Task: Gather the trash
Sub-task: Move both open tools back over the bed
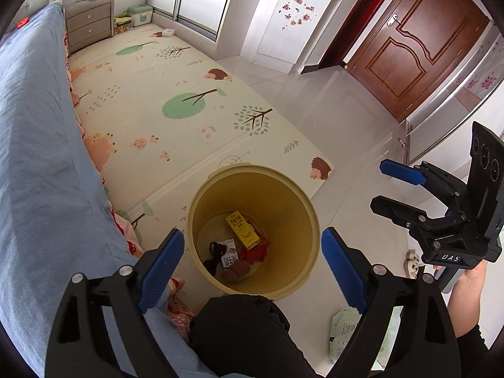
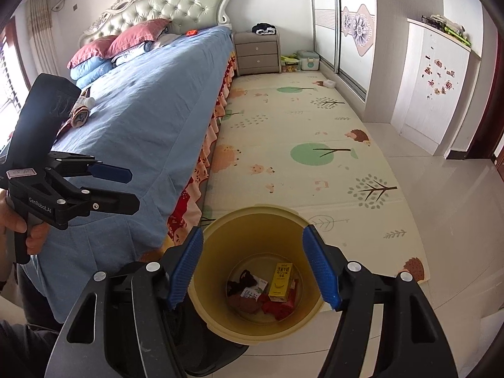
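A yellow trash bin stands on the floor beside the bed; it also shows in the right wrist view. Inside lie a yellow drink carton, a white carton, red wrappers and dark scraps. My left gripper is open and empty above the bin's near rim; it shows from the side in the right wrist view. My right gripper is open and empty above the bin; it shows at right in the left wrist view. A crumpled wrapper lies on the bed.
The blue-covered bed runs along the left. A patterned play mat covers the floor beyond the bin. A white packet lies on the tiles near my feet. A brown door and white cabinet stand at the right.
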The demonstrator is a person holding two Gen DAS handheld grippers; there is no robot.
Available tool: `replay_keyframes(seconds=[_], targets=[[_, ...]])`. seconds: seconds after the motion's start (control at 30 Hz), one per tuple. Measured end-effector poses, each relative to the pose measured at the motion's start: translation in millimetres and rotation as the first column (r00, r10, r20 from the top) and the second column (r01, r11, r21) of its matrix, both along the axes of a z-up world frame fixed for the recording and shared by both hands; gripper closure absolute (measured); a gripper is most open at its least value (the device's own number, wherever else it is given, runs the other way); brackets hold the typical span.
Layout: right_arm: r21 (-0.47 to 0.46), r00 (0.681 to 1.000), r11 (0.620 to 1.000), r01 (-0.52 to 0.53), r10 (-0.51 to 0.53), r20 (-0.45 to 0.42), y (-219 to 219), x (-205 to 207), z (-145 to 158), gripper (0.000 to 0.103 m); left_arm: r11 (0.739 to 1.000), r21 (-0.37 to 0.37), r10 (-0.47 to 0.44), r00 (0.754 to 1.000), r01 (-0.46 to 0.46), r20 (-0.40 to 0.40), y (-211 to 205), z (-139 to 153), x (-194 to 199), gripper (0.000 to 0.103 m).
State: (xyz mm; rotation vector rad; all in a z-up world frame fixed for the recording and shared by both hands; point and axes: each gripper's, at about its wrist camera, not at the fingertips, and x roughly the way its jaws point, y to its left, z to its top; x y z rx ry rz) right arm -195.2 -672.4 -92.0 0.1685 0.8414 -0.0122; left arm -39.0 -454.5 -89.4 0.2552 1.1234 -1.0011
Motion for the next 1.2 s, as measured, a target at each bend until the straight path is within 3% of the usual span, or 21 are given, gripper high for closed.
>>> replay_keyframes(seconds=[0.33,0.53,0.7,1.0,1.2], targets=[[-0.041,0.989,0.99,-0.137,0.139,0.054,71,34,36,0.038,0.994,-0.042,0.109,0.988,-0.105,0.11,83,38,16,0.014],[-0.035,0.964,0.968,-0.248,0.25,0.087,126,68,50,0.038,0.974,-0.046,0.226,0.964,-0.221,0.141,155,50,37,0.014],[-0.02,0.936,0.943,-0.333,0.333,0.114,175,96,56,0.038,0.943,-0.045,0.331,0.926,-0.329,0.179,216,61,56,0.014],[0.022,0.888,0.895,-0.445,0.439,0.134,254,139,59,0.038,0.858,-0.065,0.51,0.83,-0.509,0.226,320,75,94,0.014],[0.018,0.864,0.871,-0.491,0.484,0.138,292,165,63,0.038,0.822,-0.065,0.564,0.795,-0.565,0.225,354,71,115,0.014]])
